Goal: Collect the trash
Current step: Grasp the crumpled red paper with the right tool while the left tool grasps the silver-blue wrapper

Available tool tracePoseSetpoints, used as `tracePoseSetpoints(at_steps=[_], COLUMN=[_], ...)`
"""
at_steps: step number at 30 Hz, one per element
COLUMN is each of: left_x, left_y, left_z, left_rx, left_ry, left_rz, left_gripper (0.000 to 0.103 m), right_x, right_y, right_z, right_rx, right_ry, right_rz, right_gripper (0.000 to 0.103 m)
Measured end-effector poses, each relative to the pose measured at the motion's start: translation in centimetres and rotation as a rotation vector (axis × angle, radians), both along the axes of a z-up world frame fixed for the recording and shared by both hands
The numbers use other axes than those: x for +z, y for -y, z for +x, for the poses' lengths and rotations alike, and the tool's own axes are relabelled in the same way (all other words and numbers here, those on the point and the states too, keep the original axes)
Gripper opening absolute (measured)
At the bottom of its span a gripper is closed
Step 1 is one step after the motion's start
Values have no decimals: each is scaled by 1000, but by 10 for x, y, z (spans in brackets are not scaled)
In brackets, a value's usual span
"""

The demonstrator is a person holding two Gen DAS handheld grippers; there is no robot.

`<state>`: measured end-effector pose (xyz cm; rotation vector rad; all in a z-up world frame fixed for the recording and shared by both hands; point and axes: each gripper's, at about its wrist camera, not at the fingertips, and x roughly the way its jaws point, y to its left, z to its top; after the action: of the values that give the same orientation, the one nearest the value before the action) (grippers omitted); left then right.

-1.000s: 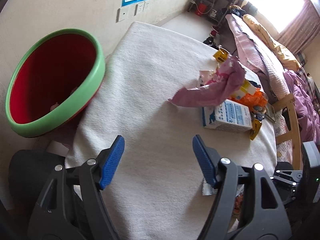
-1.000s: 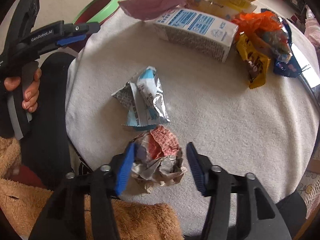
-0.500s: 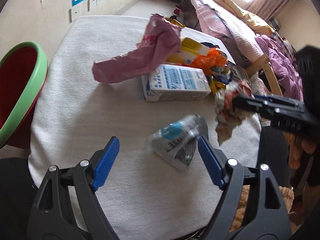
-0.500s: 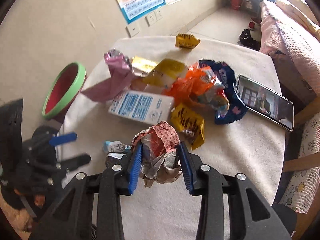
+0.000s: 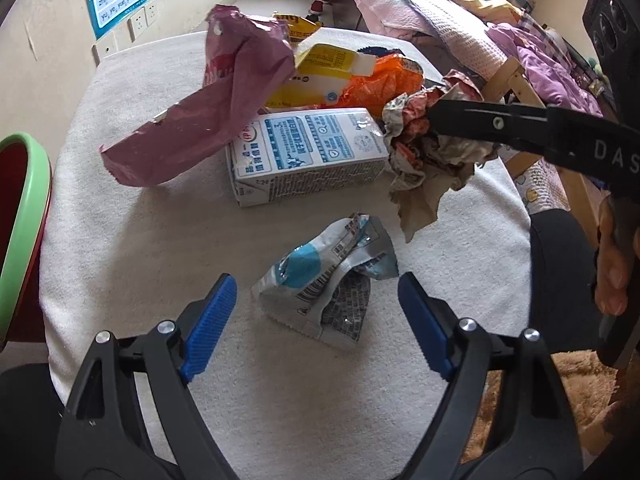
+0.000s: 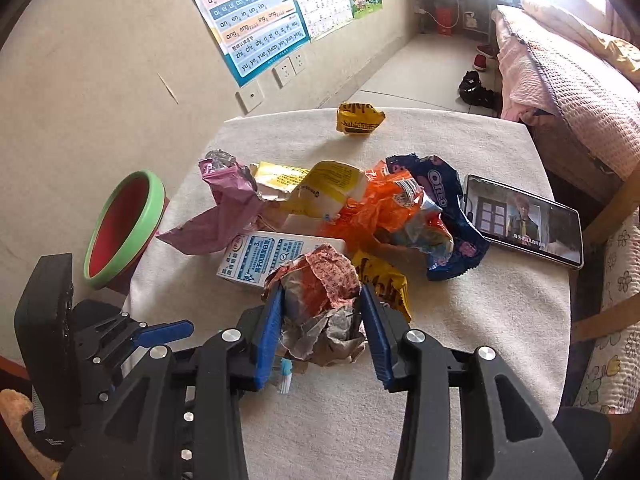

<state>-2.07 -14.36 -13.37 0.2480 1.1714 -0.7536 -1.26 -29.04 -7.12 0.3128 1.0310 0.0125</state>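
A crumpled red-and-grey paper wad (image 6: pixel 320 280) hangs above the table, pinched between the blue pads of my right gripper (image 6: pixel 322 300). Its jaws are opening slightly, with the wad still between them. In the left wrist view the same wad (image 5: pixel 424 148) dangles in front of the milk carton (image 5: pixel 304 152). My left gripper (image 5: pixel 314 292) stands open, low over a silver-and-blue foil wrapper (image 5: pixel 328 280) that lies flat between its fingers, untouched. The red bin with a green rim (image 5: pixel 20 232) stands off the table's left edge.
The white-clothed round table (image 5: pixel 140 260) holds a pink bag (image 5: pixel 224 104), yellow and orange wrappers (image 6: pixel 384 208), a blue Oreo wrapper (image 6: pixel 444 200), a far yellow packet (image 6: pixel 358 120) and a phone (image 6: pixel 524 220). A bed and a wooden chair stand to the right.
My right gripper closed on the paper wad and lifted it off the table. My left gripper swung from the bin side to over the foil wrapper and opened wider.
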Motion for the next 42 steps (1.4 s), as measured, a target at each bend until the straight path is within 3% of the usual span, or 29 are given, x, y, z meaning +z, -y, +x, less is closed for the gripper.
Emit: tracePoseSetpoints(at_steps=[3, 5, 7, 8, 10, 11, 13, 16, 21, 27, 32, 42], left_x=[-12, -15, -15, -14, -11, -8, -7, -9, -8, 11, 17, -19], left_y=[8, 10, 11, 9, 4, -1, -11, -27, -40, -39, -35, -13], left_z=[-1, -3, -4, -4, -1, 0, 5, 12, 13, 10, 13, 14], left_rx=[-40, -51, -54, -48, -24, 3, 56, 128, 160, 120, 127, 92], left_ry=[-20, -22, -17, -17, -22, -15, -12, -36, -52, 18, 11, -49], left_rz=[36, 49, 54, 52, 42, 41, 59, 58, 50, 16, -24, 75], left_gripper=[80, 63, 59, 41, 39, 32, 27, 27, 43, 70, 74, 75], right_x=[-4, -5, -6, -6, -6, -6, -7, -9, -11, -13, -14, -18], right_y=[2, 1, -3, -5, -9, -10, -14, -18, -21, -22, -20, -19], right_z=[-3, -3, -3, -3, -3, -2, -2, -2, -3, -3, -3, -4], right_rx=[-7, -6, 0, 4, 14, 18, 27, 34, 37, 37, 27, 23], right_ry=[-6, -8, -9, -9, -6, -5, -5, -11, -17, -23, -22, -32], right_rz=[13, 18, 23, 26, 31, 34, 37, 42, 43, 44, 46, 55], right_gripper=[39, 39, 39, 39, 39, 39, 39, 39, 39, 39, 39, 39])
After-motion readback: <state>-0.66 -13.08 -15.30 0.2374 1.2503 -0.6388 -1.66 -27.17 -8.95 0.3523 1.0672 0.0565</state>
